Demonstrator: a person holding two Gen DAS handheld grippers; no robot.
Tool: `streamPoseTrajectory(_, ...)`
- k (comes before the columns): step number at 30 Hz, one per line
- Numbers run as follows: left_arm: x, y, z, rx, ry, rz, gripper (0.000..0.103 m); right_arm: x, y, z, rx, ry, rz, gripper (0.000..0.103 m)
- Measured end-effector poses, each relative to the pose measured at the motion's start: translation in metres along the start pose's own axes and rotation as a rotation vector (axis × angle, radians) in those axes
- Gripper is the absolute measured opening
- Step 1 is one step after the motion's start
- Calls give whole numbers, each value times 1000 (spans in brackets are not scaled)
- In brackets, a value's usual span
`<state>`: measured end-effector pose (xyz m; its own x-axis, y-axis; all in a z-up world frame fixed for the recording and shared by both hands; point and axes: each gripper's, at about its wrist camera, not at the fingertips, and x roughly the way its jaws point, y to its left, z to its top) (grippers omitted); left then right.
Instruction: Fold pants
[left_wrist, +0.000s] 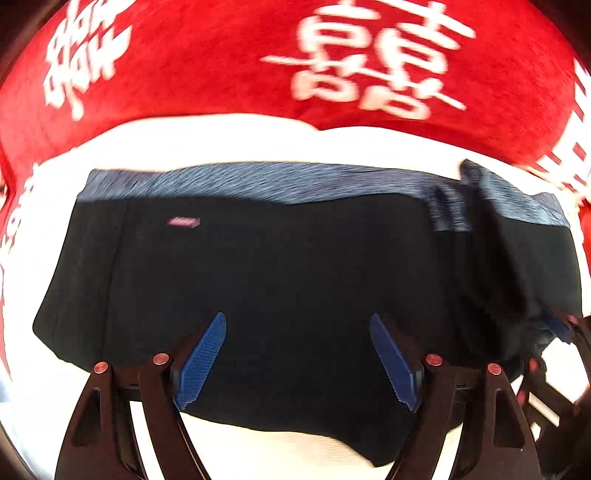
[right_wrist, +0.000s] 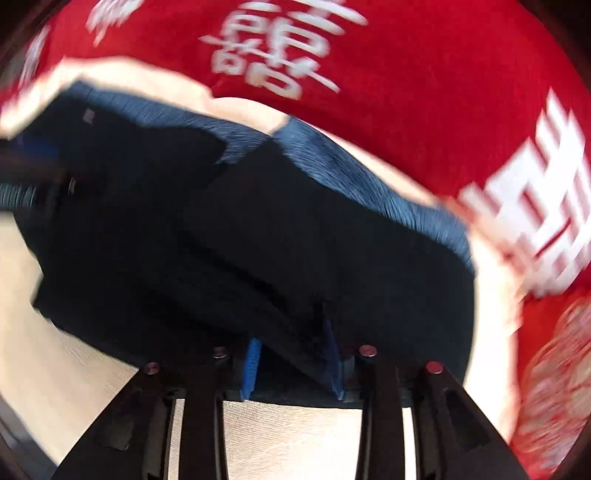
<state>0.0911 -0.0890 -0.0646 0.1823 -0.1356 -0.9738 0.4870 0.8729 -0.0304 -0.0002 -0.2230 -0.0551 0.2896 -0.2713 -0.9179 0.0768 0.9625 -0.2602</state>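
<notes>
A: What is the biggest thing here?

B: A red cloth (left_wrist: 229, 74) with white characters. On it lies a white surface (left_wrist: 229, 136), and on that the dark pants (left_wrist: 295, 266), folded, with the grey waistband (left_wrist: 258, 181) at the far edge.

A: And the tongs?

B: The left gripper (left_wrist: 297, 363) is wide open above the pants, holding nothing. The right gripper (right_wrist: 291, 365) is partly open at the near edge; the fabric sits between its fingers, but the pads do not press it.

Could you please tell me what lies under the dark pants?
The pants rest on a pale surface that shows around their edges, with a red cloth beyond. Whatever is directly beneath them is covered.
</notes>
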Motion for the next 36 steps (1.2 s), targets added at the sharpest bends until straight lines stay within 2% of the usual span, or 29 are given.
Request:
streamPoseTrajectory(2,11,12,-4,-10,34,-20,82,-16,6,-3,9,-9,63,59)
streamPoseTrajectory(3,20,12,-7,-7,62,-19,82,-24,1,-5,51,-7,143,59)
streamPoseTrajectory(4,26,12,-12,-7,60,-2,86,-28,-6,-7,109,-4,244,59)
streamPoseTrajectory(6,25,15,-21,-3,17,30,93,-33,-35,-11,335,-5,467,59)
streamPoseTrajectory(8,27,23,-23,-16,14,20,95,-26,-63,-18,550,-1,599,59)
streamPoseTrajectory(10,29,24,-29,-28,21,2,96,-3,-91,-28,840,15,756,59)
streamPoseTrajectory(13,28,31,-34,-11,20,5,97,30,-107,-42,1111,40,909,59)
streamPoseTrajectory(16,27,4,-32,-11,14,9,97,43,-101,-50,1199,60,981,59)
streamPoseTrajectory(19,18,-9,-34,-12,7,15,97,48,-98,-64,1285,42,1032,59)
streamPoseTrajectory(23,21,-17,-31,-11,9,15,97,73,-97,-83,1547,28,1136,58)
streamPoseTrajectory(24,20,-18,-32,-11,9,15,97,80,-100,-91,1591,41,1138,51)
streamPoseTrajectory(25,20,-18,-32,-10,10,15,97,84,-99,-94,1615,60,1131,17)
streamPoseTrajectory(26,18,-17,-33,-11,12,15,97,83,-101,-96,1614,77,1124,5)
streamPoseTrajectory(28,15,-16,-34,-17,23,20,97,74,-107,-85,1545,72,1107,5)
streamPoseTrajectory(30,15,-17,-32,-23,28,25,97,51,-114,-72,1397,35,1093,5)
streamPoseTrajectory(32,15,-17,-33,-24,19,27,97,32,-114,-61,1271,47,1050,5)
streamPoseTrajectory(35,15,-17,-37,-31,2,31,99,43,-93,-63,1313,114,1080,5)
streamPoseTrajectory(36,15,-18,-37,-32,4,32,99,54,-83,-64,1315,144,1063,5)
